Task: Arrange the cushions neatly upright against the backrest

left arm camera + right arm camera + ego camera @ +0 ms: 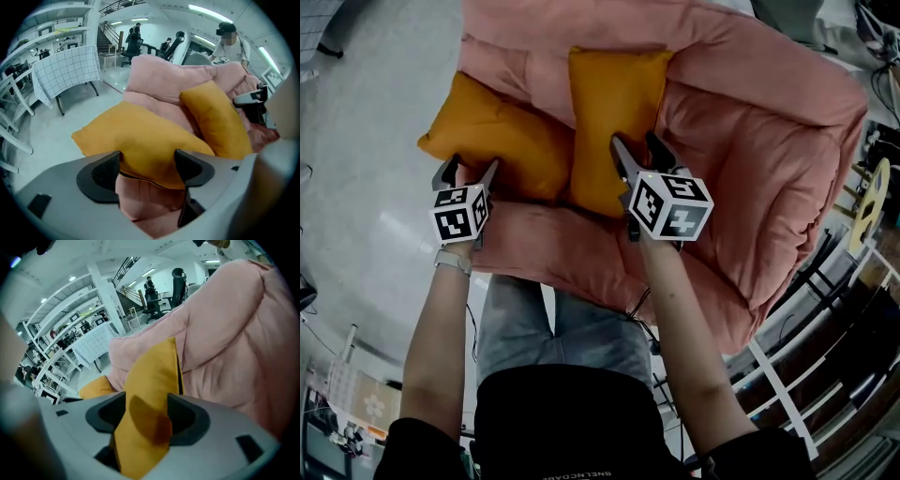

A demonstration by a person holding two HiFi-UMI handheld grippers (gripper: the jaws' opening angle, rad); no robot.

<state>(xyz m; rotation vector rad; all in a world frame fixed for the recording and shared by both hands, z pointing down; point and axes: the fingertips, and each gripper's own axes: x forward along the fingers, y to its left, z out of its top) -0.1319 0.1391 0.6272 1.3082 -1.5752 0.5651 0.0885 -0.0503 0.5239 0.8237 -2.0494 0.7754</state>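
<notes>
Room: pale glossy floor (366,122) spread around a puffy pink quilted sofa (769,141) in a bright hall.
First cushion: the upright orange fabric cushion (614,112) stood on its edge on the seat. Its back leaned on the sofa's backrest and its right side touched the bulging arm.
Second cushion: the slanted orange fabric cushion (502,136) lay tilted at the sofa's left side, just beside the first. One corner of it poked out past the sofa over the floor.
Right gripper: the right gripper (637,148) had its jaws clamped on the near lower edge of the upright orange fabric cushion (150,394), with the fabric pinched between both dark pads.
Left gripper: the left gripper (471,169) had the near edge of the slanted orange fabric cushion (140,145) between its jaws. They stood fairly wide, and both pads pressed on the fabric.
Marker cubes: one black-and-white cube sat on each gripper, left (459,214) and right (672,204), above the person's bare forearms.
Wrist: a pale band (453,261) circled the left wrist.
Farther off: a white checked cloth (68,70) hung over a dark-legged frame. Beyond it were white shelving racks (14,108), black office chairs (133,44) and a standing person (229,44).
</notes>
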